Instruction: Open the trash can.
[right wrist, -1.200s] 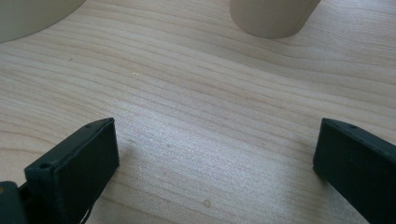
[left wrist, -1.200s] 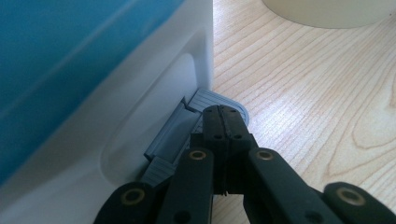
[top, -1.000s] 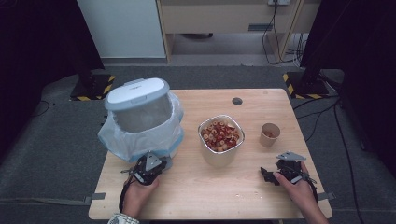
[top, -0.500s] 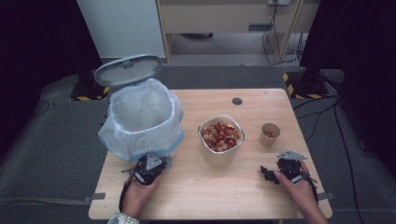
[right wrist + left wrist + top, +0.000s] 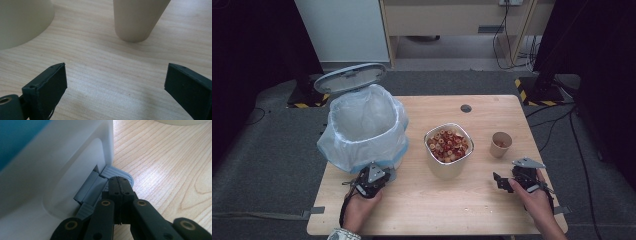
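My left gripper (image 5: pixel 373 179) pressed its closed jaws down on the grey pedal (image 5: pixel 117 171) at the foot of the white bin (image 5: pixel 364 125), which stood at the worktop's (image 5: pixel 422 210) left side, its base just in front of my left hand. The bin's lid (image 5: pixel 350 77) stood tilted open behind it, and a pale, crumpled liner (image 5: pixel 344 142) spilled over the rim and hung down the outside. In the left gripper view the ribbed pedal poked out from a recess in the bin's white wall, touching the tips of my jaws.

My right gripper (image 5: pixel 507 181) rested near the worktop's right front corner, jaws wide apart and holding nothing, pointed toward a small paper cup (image 5: pixel 500 144). Between bin and cup sat a cream bowl (image 5: pixel 448 150) filled with red and tan pieces.

The worktop was light wood with a dark round plug (image 5: pixel 466 108) near its far edge. Around it lay grey carpet (image 5: pixel 267 150), with cables (image 5: pixel 557 115) trailing at right and a pale cabinet (image 5: pixel 339 27) beyond.
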